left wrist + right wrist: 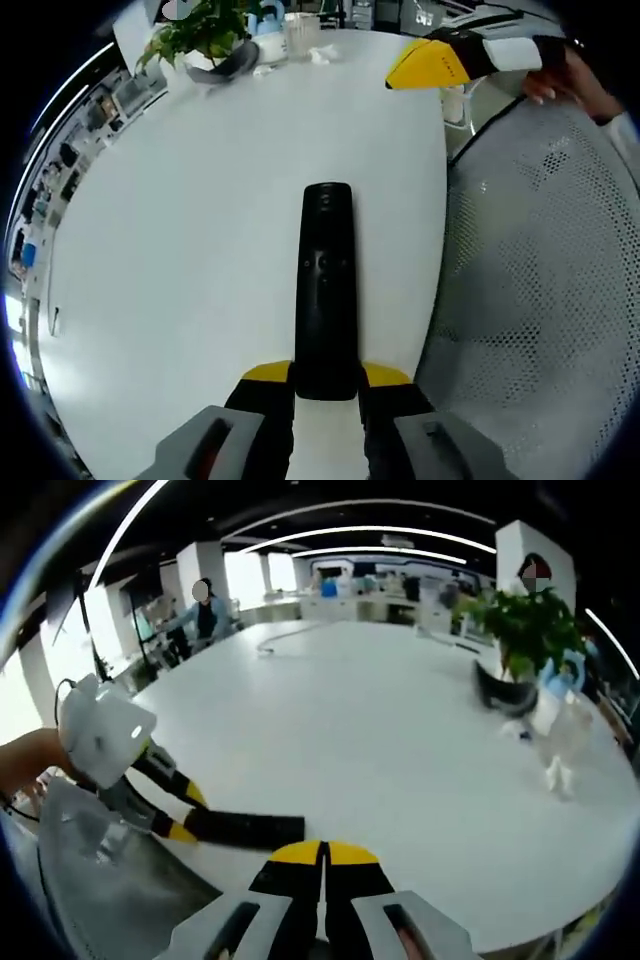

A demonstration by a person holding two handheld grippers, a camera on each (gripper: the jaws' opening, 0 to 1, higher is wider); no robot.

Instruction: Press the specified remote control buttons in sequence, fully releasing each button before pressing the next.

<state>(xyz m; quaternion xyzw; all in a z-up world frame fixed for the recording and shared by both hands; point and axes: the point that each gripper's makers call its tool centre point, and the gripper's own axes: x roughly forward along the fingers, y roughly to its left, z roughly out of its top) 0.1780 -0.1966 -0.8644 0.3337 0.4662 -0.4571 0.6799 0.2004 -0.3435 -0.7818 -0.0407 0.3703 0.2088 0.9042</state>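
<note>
A long black remote control (327, 290) lies lengthwise on the white table (190, 240), its near end clamped between the yellow-tipped jaws of my left gripper (327, 378). Small buttons show near its middle and top. My right gripper (428, 64) hovers at the far table edge, held by a hand, with its yellow jaws closed to a point. In the right gripper view, my right gripper (322, 854) has its jaws together with nothing between them. It sits just right of the remote (250, 828), which the left gripper (165, 780) holds from the left.
A white mesh chair back (540, 290) stands against the table's right edge. A potted plant (200, 35) and a clear cup (300, 35) sit at the far end; the plant (520, 630) and a clear bottle (560, 742) stand to the right. People stand in the office behind.
</note>
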